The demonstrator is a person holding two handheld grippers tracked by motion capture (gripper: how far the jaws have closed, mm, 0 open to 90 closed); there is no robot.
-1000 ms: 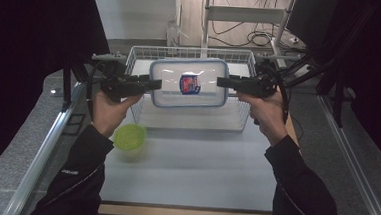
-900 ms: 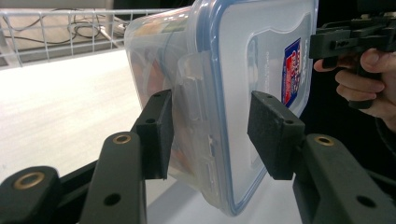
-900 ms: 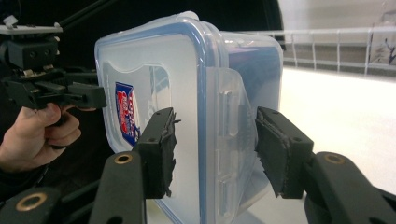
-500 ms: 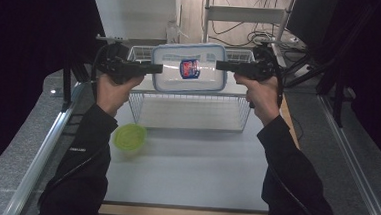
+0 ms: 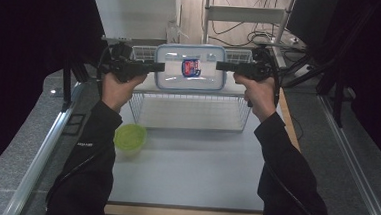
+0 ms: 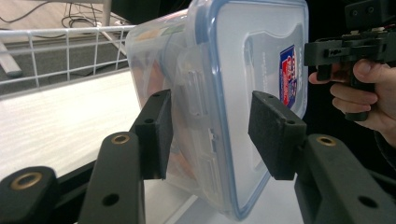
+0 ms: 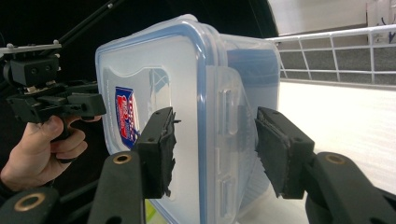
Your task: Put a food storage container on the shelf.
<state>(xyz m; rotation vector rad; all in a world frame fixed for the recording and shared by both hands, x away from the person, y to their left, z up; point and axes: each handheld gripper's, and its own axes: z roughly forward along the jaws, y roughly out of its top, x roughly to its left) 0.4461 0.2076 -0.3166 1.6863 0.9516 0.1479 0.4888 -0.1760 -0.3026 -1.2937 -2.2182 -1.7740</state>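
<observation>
1. The clear plastic container [image 5: 190,67] sits at the upper centre of the high view, held up on edge between your two grippers above the back of the white wire basket [image 5: 191,110]. Its blue-rimmed lid with the red and blue label faces the camera.
2. Your left gripper [image 6: 208,128] straddles one short end, one pad behind the tub wall and one in front of the lid. A gap shows at the lid-side pad, and the jaws have just eased open a little, so I cannot tell whether they are clamped on it.
3. Your right gripper [image 7: 212,149] brackets the opposite end over the latch flap. The pads stand close to the walls, but again I cannot tell if they press.
4. Expect a stiff, smooth, slippery shell, probably light, though there is something inside. The latch flaps flex, so grip the rim and wall, not the flap alone.
5. Both your forearms rise from the bottom of the frame, fists level, jaws pointing inward at each other.
6. A green bowl [image 5: 130,136] rests at the lower left on the table [image 5: 189,172].
</observation>
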